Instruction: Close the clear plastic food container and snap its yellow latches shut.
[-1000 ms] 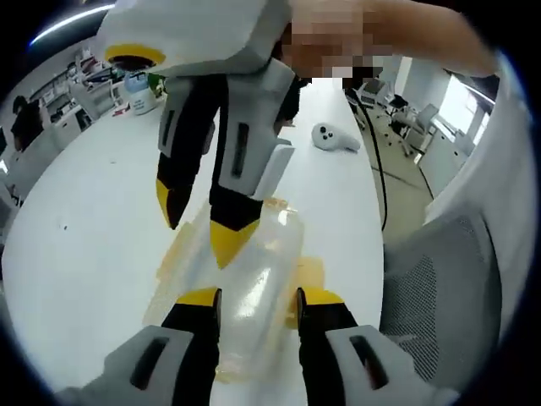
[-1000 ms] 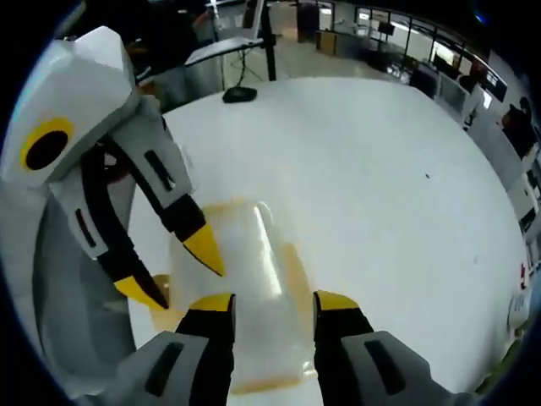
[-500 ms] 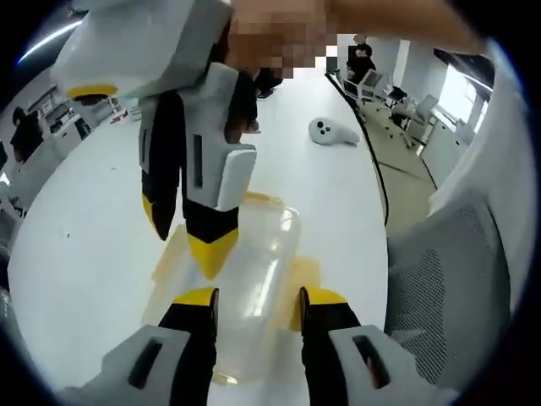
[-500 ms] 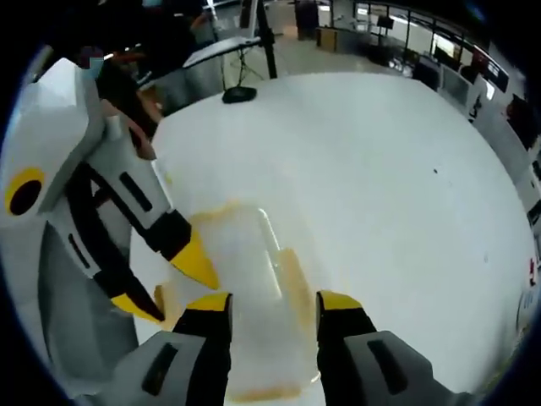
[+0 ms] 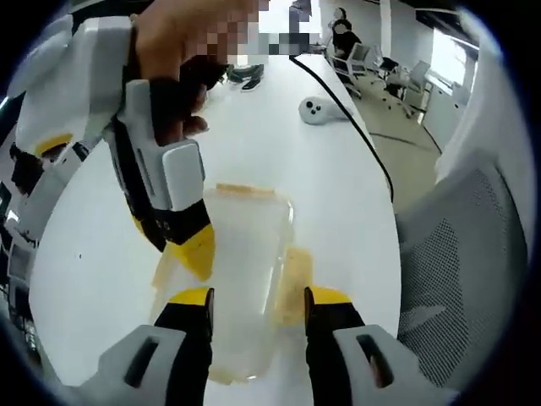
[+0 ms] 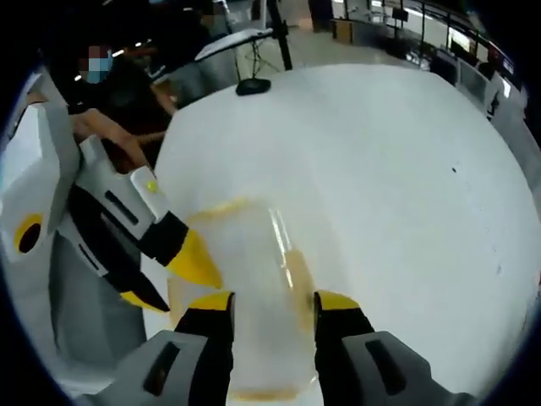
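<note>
The clear plastic container [image 5: 245, 262] lies on the white table with its lid on, and a yellow latch [image 5: 296, 272] shows on its right side. My left gripper [image 5: 260, 298] is open, its jaws spread over the container's near end. A hand holds the right gripper above the container's left edge, one yellow fingertip [image 5: 199, 253] close to the lid. In the right gripper view the container [image 6: 249, 271] runs away from my open right gripper [image 6: 273, 302]. The left gripper's yellow fingertips [image 6: 197, 262] sit at its left rim. A yellow latch [image 6: 297, 283] lies along the right side.
A white table [image 6: 380, 169] carries a white controller [image 5: 314, 108] and a black cable [image 5: 359, 135] farther off. A grey mesh chair [image 5: 461, 279] stands to the right of the table. A black stand base [image 6: 254, 85] sits at the far edge, near a person's hand [image 6: 114, 135].
Both views have tilted and shifted with the hands. The right gripper has moved left and lower beside the container's left edge. The container has stayed in place; both grippers' jaws remain spread.
</note>
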`<state>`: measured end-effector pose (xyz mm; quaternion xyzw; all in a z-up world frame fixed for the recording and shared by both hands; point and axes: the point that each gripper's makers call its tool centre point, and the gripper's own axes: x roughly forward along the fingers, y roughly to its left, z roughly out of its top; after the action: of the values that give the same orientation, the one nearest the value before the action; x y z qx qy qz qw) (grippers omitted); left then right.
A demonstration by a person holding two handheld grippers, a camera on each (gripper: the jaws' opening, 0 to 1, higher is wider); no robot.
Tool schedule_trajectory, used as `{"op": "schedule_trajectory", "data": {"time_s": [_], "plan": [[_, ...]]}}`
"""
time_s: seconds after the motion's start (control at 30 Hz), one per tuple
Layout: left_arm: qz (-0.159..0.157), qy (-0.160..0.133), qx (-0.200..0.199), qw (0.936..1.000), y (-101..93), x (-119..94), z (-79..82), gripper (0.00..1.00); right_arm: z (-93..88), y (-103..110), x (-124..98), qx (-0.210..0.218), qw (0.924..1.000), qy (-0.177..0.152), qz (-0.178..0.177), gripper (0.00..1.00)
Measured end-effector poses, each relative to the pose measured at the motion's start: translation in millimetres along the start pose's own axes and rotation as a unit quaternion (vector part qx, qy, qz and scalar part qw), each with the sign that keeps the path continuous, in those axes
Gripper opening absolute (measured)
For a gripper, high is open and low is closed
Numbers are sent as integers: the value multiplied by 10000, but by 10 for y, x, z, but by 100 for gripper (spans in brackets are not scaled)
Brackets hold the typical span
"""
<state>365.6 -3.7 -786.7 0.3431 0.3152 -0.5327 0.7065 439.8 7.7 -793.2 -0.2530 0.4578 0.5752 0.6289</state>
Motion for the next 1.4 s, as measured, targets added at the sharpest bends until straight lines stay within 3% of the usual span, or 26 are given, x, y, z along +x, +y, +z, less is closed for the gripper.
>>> {"op": "schedule_trajectory", "data": {"time_s": [0.57,0.73,0.77,0.8,0.83,0.9,0.97,1.03,1.4], "plan": [[334,203,345,9986,55,35,-31,36,-4,5,86,-162,9954,636,696,35],[473,241,554,9971,51,72,-37,35,-18,26,94,-190,9944,729,740,33],[471,227,562,9971,58,72,-39,34,-20,23,95,-180,9942,740,753,33],[434,85,518,9977,55,87,-9,33,-24,143,119,154,9917,731,1047,31],[492,183,512,9973,77,61,-46,33,-59,17,113,-149,9930,805,848,31],[539,191,554,9968,86,60,-38,30,-94,21,127,-74,9913,1022,823,31],[768,214,825,9934,135,13,-18,30,-66,31,155,-90,9910,1015,864,31],[649,98,665,9956,67,121,-32,31,-59,36,155,-101,9905,1074,855,31],[646,136,813,9945,59,119,-14,32,-13,15,139,-32,9926,875,838,33]]}}
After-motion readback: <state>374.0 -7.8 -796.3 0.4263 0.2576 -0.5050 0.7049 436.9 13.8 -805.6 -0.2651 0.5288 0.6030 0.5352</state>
